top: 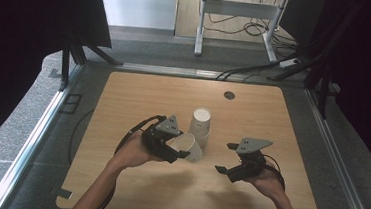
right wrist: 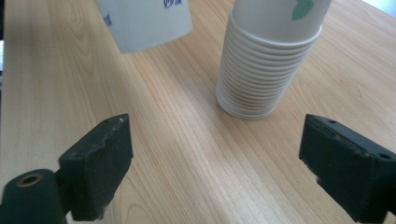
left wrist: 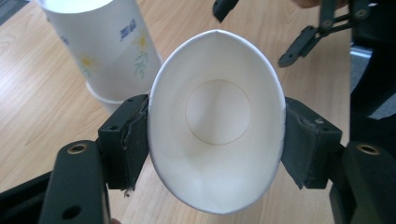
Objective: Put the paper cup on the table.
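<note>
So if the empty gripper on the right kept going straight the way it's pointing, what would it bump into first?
Probably the stack of paper cups. The right gripper is open and empty, with bare table ahead, then the stack slightly off-centre. The cup held by the left gripper hangs off to the side; depth is hard to judge.

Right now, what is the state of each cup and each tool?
Cup: held off the table on its side, rim squeezed oval.
Stack: upside down on the table, nested.
Left tool: shut on the cup.
Right tool: open, nothing between its pads.

Wooden table (top: 131, 190), black curtains (top: 25, 16), metal stand (top: 241, 8), floor cables (top: 249, 69).
</note>
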`<state>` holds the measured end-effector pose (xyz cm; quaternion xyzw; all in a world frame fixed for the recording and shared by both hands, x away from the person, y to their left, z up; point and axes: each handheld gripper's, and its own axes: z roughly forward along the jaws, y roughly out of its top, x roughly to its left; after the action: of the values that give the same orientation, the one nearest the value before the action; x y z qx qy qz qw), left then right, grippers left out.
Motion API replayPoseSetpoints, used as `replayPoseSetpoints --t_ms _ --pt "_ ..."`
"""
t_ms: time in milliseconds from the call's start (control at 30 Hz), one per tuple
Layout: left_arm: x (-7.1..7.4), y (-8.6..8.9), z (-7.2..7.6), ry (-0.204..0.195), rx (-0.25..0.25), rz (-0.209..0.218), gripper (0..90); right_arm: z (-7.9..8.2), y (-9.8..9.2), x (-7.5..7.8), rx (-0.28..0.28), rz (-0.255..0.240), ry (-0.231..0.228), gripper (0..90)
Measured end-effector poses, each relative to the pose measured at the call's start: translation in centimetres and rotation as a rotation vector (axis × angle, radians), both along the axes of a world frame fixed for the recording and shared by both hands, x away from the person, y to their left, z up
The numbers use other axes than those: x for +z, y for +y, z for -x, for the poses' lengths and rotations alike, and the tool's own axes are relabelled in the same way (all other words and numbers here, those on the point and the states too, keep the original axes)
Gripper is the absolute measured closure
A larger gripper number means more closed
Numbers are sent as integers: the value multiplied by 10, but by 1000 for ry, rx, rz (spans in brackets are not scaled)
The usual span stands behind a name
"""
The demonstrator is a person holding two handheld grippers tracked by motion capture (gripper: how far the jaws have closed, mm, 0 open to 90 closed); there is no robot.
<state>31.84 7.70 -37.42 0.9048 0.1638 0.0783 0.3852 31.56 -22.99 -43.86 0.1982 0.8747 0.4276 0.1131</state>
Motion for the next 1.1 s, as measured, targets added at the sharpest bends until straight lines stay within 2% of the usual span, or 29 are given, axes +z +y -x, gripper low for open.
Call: replayPoseSetpoints --t_ms 233,733,1100 --pt "5 5 -3 -8 22 -41 305 3 -2 -2 -15 17 -9 0" --pt "11 16 -12 -27 84 -111 305 5 -7 -5 -38 -15 -20 0" --pt "8 24 -21 -23 156 -163 304 8 -12 -11 -80 -40 -24 0"
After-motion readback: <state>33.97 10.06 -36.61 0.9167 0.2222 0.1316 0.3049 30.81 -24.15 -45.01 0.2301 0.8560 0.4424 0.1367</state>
